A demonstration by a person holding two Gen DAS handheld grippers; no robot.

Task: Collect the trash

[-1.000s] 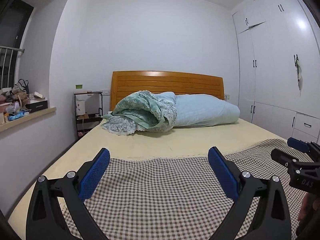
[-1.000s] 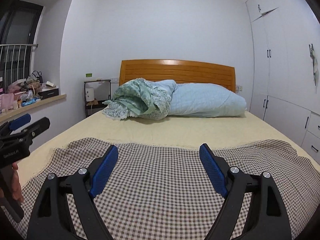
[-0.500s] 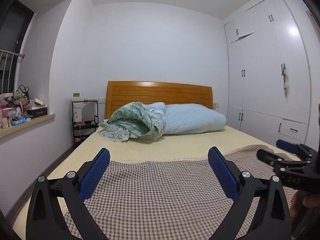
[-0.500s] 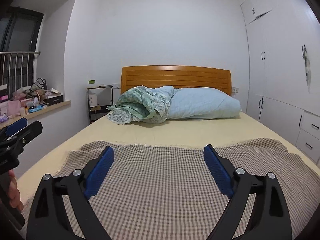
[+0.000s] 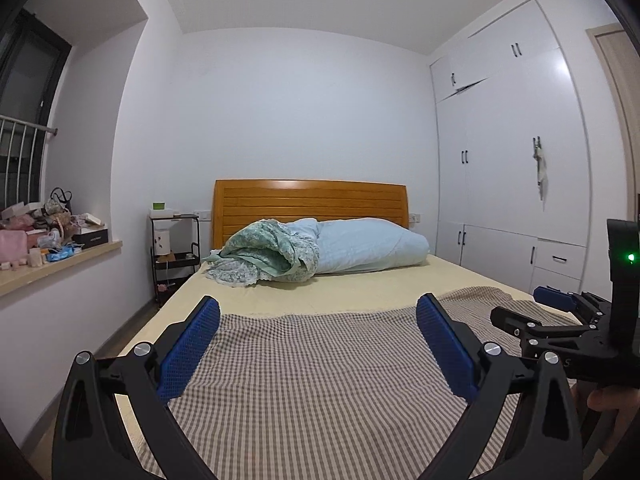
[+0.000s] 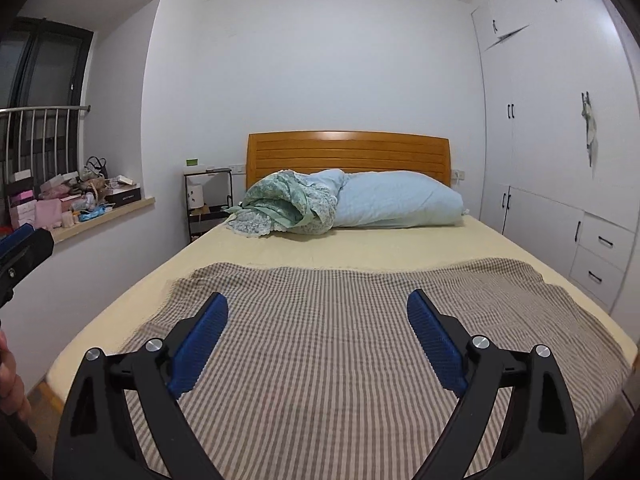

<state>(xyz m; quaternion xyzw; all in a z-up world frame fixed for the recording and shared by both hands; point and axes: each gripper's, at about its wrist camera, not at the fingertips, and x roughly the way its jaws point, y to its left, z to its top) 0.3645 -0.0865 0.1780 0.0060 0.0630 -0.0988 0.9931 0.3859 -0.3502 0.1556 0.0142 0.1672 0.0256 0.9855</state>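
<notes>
No trash item shows on the bed in either view. My left gripper (image 5: 318,312) is open and empty, held above the foot of the bed (image 5: 360,292) over a checked blanket (image 5: 320,380). My right gripper (image 6: 318,308) is open and empty, also above the checked blanket (image 6: 340,340). The right gripper also shows at the right edge of the left wrist view (image 5: 560,320). One finger of the left gripper shows at the left edge of the right wrist view (image 6: 20,244).
A rolled green and blue quilt (image 6: 344,202) lies at the wooden headboard (image 6: 348,152). A cluttered windowsill (image 6: 76,204) is on the left, with a black shelf rack (image 6: 206,204) beside the bed. White wardrobes (image 6: 560,152) line the right wall.
Both grippers have risen and tilted up, so more wall and ceiling show. Both stay open and empty.
</notes>
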